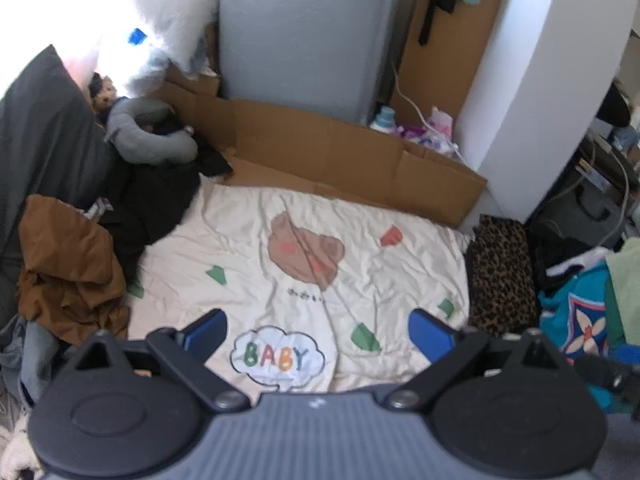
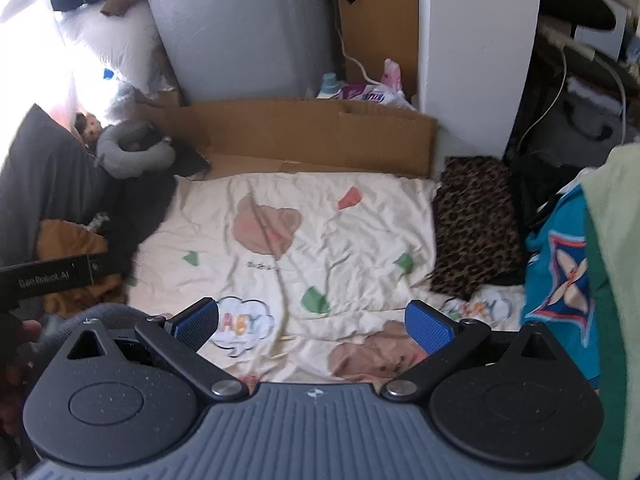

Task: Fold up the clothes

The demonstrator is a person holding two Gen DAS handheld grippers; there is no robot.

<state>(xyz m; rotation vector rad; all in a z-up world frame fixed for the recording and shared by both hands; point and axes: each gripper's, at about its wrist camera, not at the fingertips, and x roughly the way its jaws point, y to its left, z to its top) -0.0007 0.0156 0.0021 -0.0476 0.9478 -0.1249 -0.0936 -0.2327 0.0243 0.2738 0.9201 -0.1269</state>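
Both grippers hang empty above the blanket (image 1: 304,240), a cream cover printed with bears and "BABY" clouds that serves as the landmark for everything else. Left gripper (image 1: 318,330) has its blue pads spread wide over the blanket's near edge, touching nothing; the right gripper (image 2: 312,322) is likewise spread wide over the near part, nothing between its fingers. A leopard-print garment (image 2: 476,224) lies folded on the blanket's right edge. Just right of that sits a teal garment (image 2: 560,276) with a flower pattern, partly under a pale green cloth (image 2: 616,260). Off the blanket's left edge a brown garment (image 1: 68,268) lies crumpled, with dark clothes (image 1: 156,204) heaped beyond it and a grey neck pillow (image 1: 152,136) further back. Flattened cardboard (image 1: 332,152) runs along the blanket's far edge, and a grey appliance (image 1: 304,32) stands behind it.
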